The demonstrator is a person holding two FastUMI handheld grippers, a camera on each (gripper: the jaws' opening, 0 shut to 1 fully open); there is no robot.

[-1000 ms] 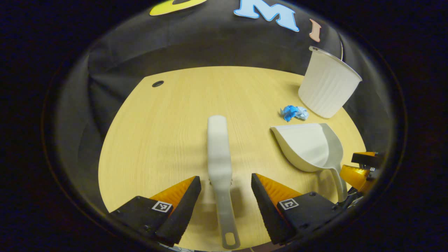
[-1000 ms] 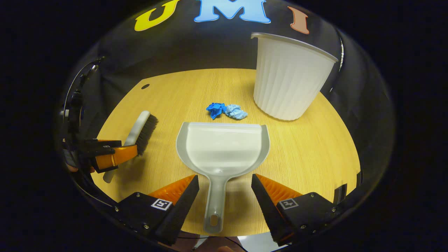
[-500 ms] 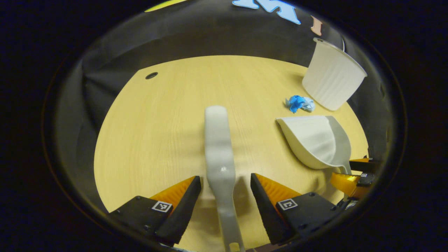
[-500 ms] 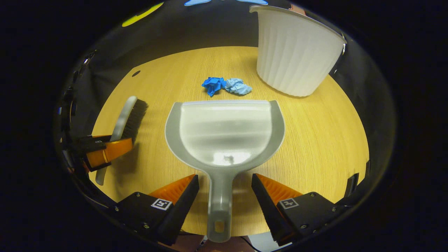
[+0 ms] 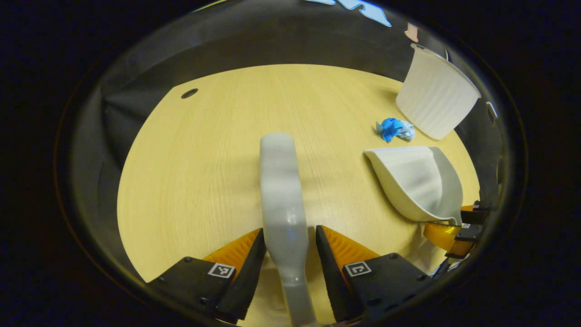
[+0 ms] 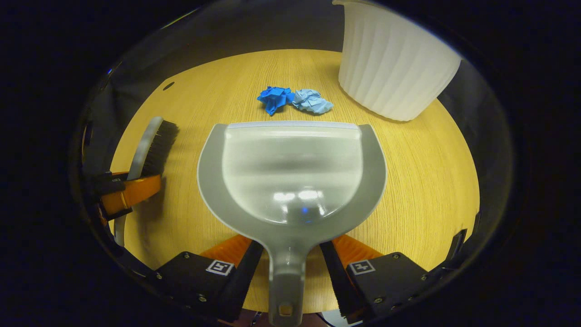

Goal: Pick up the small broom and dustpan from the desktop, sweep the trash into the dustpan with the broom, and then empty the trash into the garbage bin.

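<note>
Our left gripper closes on the broom handle; our right gripper clamps the dustpan handle. Blue paper wads lie just beyond the pan's lip, the white bin ahead to the right.

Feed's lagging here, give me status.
Left gripper closing around broom handle; right gripper around dustpan handle. Blue trash ahead of dustpan, beside bin. Nothing between.
</note>
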